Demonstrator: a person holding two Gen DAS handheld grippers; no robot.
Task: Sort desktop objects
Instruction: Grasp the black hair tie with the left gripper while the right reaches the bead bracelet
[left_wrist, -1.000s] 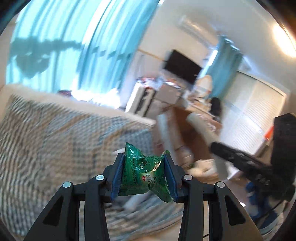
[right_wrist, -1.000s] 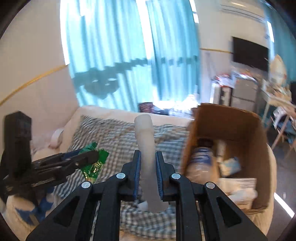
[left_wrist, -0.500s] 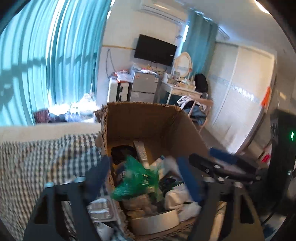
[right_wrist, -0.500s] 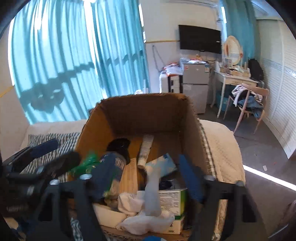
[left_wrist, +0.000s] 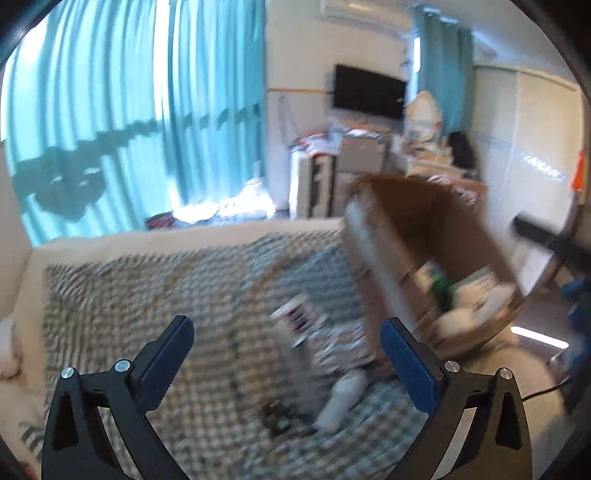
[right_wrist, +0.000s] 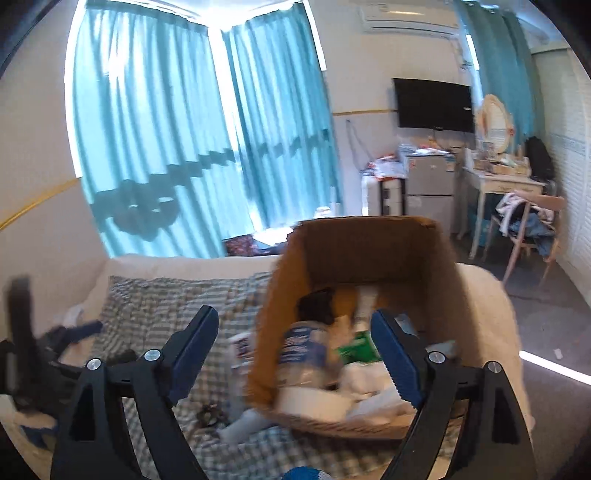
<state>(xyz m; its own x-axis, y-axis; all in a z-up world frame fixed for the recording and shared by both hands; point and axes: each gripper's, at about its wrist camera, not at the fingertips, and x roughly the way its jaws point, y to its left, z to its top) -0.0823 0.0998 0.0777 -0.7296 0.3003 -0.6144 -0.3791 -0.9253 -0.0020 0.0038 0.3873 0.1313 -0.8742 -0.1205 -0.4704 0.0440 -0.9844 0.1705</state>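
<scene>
My left gripper (left_wrist: 287, 341) is open and empty above the checked cloth (left_wrist: 147, 302). My right gripper (right_wrist: 293, 332) is open and empty in front of the cardboard box (right_wrist: 369, 236). The box holds the green snack packet (right_wrist: 360, 349), a plastic bottle with a blue label (right_wrist: 303, 349), a black item (right_wrist: 317, 302) and white packages. The box also shows in the left wrist view (left_wrist: 417, 221), with the green packet (left_wrist: 441, 288) inside. On the cloth beside the box lie a white tube (left_wrist: 341, 398), a white box with red print (left_wrist: 295, 317) and a small dark item (left_wrist: 277, 419).
The cloth covers a cream bed (right_wrist: 177, 264) before teal curtains (right_wrist: 192, 147). A TV (right_wrist: 434, 105), small fridge (right_wrist: 430, 184), desk and chair (right_wrist: 532, 225) stand at the back right. The left gripper shows blurred at the left of the right wrist view (right_wrist: 44, 354).
A second ago my left gripper held the green packet and my right held the white tube. Both moved over the box and opened; the packet lies in the box. My left gripper has swung back left.
</scene>
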